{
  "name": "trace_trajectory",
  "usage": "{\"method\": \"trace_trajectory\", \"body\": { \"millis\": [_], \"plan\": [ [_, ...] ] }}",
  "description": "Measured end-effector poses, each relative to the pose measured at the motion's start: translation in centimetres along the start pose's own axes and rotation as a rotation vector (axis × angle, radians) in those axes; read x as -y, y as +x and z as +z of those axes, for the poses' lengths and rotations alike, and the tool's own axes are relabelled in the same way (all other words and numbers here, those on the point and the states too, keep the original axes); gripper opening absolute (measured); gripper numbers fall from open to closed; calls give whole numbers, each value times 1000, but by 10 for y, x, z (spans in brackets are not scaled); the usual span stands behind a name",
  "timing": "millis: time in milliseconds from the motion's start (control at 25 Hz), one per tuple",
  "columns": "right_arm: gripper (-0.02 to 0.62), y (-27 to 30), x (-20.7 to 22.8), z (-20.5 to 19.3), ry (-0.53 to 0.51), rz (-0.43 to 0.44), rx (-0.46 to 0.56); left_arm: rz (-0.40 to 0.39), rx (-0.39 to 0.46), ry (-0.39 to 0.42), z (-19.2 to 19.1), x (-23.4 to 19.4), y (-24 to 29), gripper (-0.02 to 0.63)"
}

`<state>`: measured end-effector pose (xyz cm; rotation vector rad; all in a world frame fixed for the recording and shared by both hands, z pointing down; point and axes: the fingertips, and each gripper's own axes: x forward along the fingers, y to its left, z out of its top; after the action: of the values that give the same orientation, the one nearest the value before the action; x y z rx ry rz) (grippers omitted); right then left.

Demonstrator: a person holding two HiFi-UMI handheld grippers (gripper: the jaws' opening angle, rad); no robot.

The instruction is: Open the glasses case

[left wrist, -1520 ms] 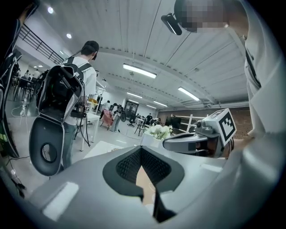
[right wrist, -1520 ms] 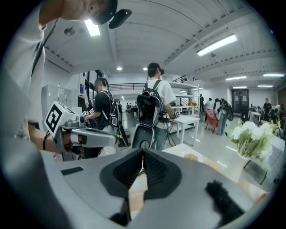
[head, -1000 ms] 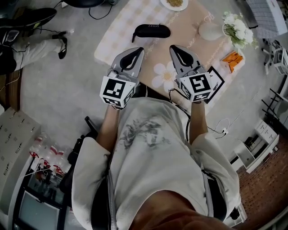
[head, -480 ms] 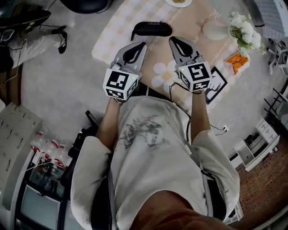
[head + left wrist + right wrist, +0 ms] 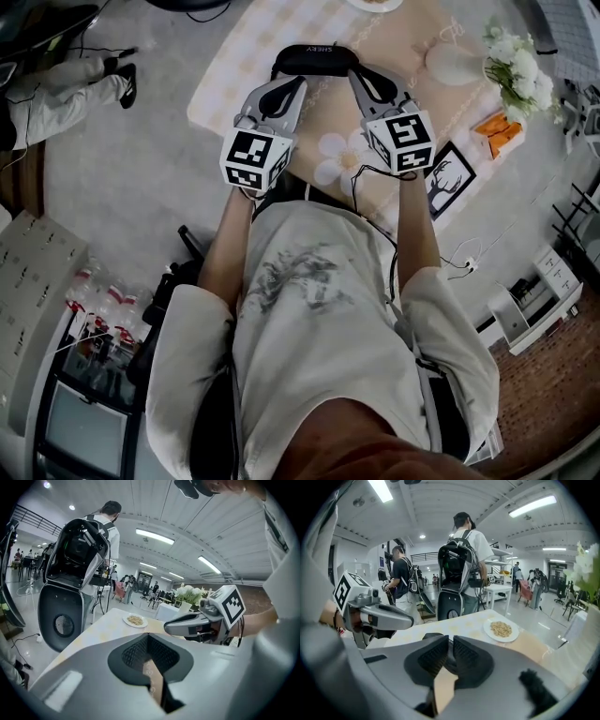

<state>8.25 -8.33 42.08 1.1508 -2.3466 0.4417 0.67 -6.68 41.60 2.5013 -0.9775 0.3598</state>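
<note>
The black glasses case (image 5: 316, 58) lies shut across the far part of the pale tablecloth (image 5: 253, 47). My left gripper (image 5: 299, 82) is shut and empty, its tip just short of the case's left half. My right gripper (image 5: 355, 73) is shut and empty too, its tip at the case's right end; whether it touches I cannot tell. In the right gripper view the case (image 5: 431, 636) shows as a dark strip just past the closed jaws (image 5: 450, 642), with the left gripper (image 5: 382, 616) to the side. The left gripper view shows its closed jaws (image 5: 148, 638) and the right gripper (image 5: 187, 623), but not the case.
A white plate of food (image 5: 501, 630) sits beyond the case. A vase (image 5: 448, 62) with white flowers (image 5: 511, 54), an orange object (image 5: 495, 129) and a framed picture (image 5: 448, 178) stand at the table's right. People with backpacks (image 5: 461, 564) stand behind the table.
Both grippers have moved forward over the table and sunk toward the case, side by side. Both stayed shut. The case has not moved on the cloth.
</note>
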Motion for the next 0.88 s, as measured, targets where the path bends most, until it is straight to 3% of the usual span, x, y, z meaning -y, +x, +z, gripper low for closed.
{"method": "trace_trajectory", "body": {
  "millis": [520,880],
  "plan": [
    [18,30,18,-22,3,14,-37,20,-51,-2,-19,-13,37,5],
    [18,35,-2,-45,-9,70,-79,52,-61,-11,-20,-22,55,5]
  ]
}}
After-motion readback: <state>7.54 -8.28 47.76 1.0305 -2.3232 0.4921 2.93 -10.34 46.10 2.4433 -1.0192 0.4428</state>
